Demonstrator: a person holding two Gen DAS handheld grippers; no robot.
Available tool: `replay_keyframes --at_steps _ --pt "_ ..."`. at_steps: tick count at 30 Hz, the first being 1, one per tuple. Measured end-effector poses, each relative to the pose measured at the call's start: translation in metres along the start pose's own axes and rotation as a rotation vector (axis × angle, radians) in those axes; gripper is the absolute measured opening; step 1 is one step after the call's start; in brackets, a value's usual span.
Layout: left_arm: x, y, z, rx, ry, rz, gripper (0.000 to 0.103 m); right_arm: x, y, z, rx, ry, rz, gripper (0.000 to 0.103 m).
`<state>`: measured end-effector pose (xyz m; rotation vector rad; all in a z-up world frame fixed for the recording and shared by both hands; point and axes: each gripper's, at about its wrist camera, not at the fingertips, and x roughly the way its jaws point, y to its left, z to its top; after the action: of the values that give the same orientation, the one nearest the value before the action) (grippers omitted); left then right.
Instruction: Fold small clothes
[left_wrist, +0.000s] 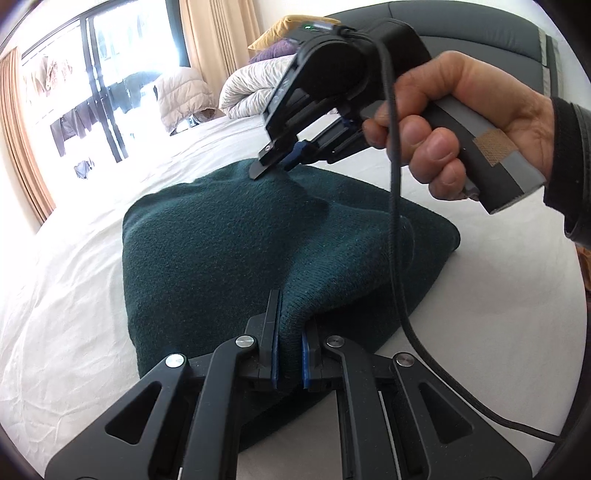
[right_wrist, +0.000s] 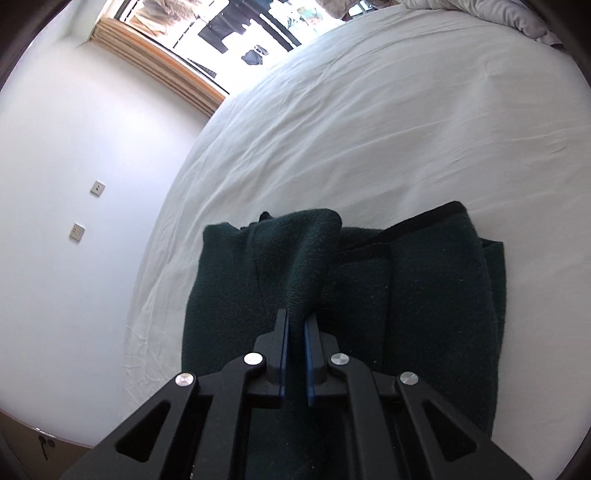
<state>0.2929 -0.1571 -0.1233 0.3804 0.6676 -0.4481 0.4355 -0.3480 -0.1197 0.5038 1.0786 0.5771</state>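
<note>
The dark green knitted garment (left_wrist: 236, 254) lies on the white-sheeted bed (left_wrist: 74, 295). Both grippers point steeply down — the left gripper (left_wrist: 290, 332) clamped on its near edge. The right gripper (left_wrist: 271, 164), in a bare hand (left_wrist: 461, 125), pinches a raised fold — fingers (right_wrist: 282, 343) together on it.

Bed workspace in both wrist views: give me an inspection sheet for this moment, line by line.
Surface: white bed sheet, lightly wrinkled.
Job's things: one dark green knit garment, lying partly folded on the sheet, pinched up at two spots.
Clutter: rumpled duvet and pillows at the far end of the bed.
Grippers: left hand-held gripper shut on a ridge of the garment; right hand-held gripper shut on another ridge.
Cables: black cord hangs from the right hand-held gripper, across the garment.
Surroundings: window with curtains, dark headboard, wall sockets.
</note>
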Motion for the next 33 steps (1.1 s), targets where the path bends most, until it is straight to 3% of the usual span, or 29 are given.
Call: replay_keyframes --at_steps 3,7,9,11,20,23,26,33 --pt "0.011 -0.006 -0.003 0.020 0.033 -0.005 0.008 0.021 -0.027 -0.003 0.041 0.044 -0.070 0.007" --pt "0.016 -0.009 -0.006 0.038 0.053 -0.012 0.008 0.016 -0.047 -0.011 0.115 -0.014 -0.003 0.007" --pt "0.017 -0.008 -0.009 0.034 0.057 -0.018 0.008 0.009 -0.044 -0.016 0.132 -0.025 0.002 0.024" --pt "0.018 -0.008 -0.010 0.034 0.057 -0.018 0.008 0.002 -0.038 -0.019 0.112 -0.019 -0.040 0.033" --pt "0.016 -0.008 -0.007 0.034 0.053 -0.019 0.008 0.024 -0.033 -0.022 0.125 0.111 0.030 0.040" --pt "0.015 -0.009 -0.007 0.033 0.053 -0.020 0.008 0.031 -0.036 -0.017 0.146 0.116 0.048 0.027" --pt "0.015 -0.009 -0.006 0.031 0.053 -0.022 0.008 0.027 -0.032 -0.017 0.102 0.103 0.010 0.014" --pt "0.015 -0.015 0.009 0.027 0.040 -0.032 0.007 0.008 -0.013 -0.004 0.001 0.054 -0.048 0.011"
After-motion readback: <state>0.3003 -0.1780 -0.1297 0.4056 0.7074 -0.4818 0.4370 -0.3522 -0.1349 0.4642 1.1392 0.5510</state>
